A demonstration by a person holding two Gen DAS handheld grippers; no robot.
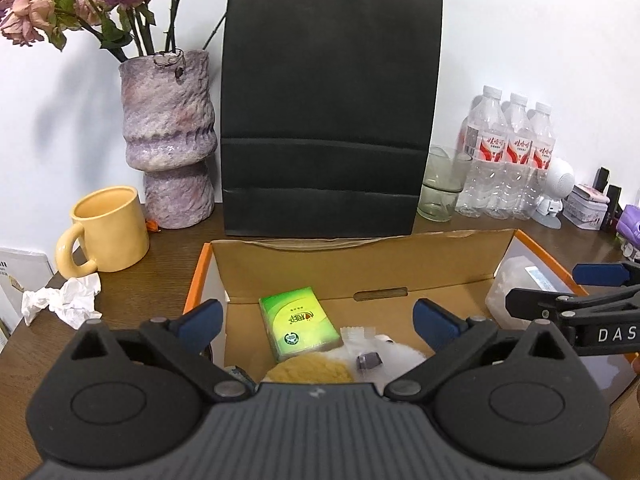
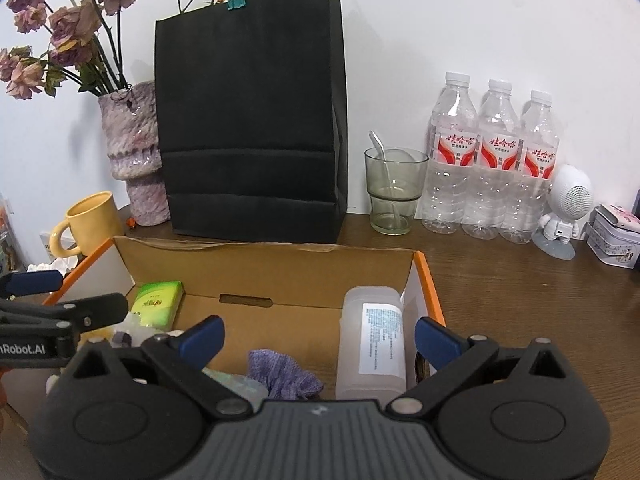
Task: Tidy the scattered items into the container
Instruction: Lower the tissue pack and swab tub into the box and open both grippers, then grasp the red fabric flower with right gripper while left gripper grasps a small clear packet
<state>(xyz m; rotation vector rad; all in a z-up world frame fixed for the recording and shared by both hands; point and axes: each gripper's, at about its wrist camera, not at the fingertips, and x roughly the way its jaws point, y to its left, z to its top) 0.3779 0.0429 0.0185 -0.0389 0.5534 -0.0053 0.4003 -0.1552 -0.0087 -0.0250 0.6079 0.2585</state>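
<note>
Right now both grippers hang over the open cardboard box (image 1: 360,268), each with its jaws spread wide and nothing between them. The left gripper (image 1: 318,322) sits over the left half of the box, the right gripper (image 2: 320,338) over the right half.

Inside the box, a green tissue pack (image 1: 301,322) lies flat toward the far left. Just near of it rest a yellow round pad (image 1: 310,368) and something white and fluffy (image 1: 400,354) with a small grey cap-like piece (image 1: 370,360) on it. A frosted plastic bottle (image 2: 374,344) with a white label lies against the right wall, and a purple cloth (image 2: 282,374) is bunched up to its left.

Outside the box, a crumpled white tissue (image 1: 64,300) sits on the wooden table (image 2: 520,280) to the left, just near the yellow mug (image 1: 106,230). Behind the box stands a black paper bag (image 1: 328,116), with a vase of dried roses (image 1: 170,136) to its left and a glass (image 2: 394,190) and three water bottles (image 2: 494,164) to its right.
</note>
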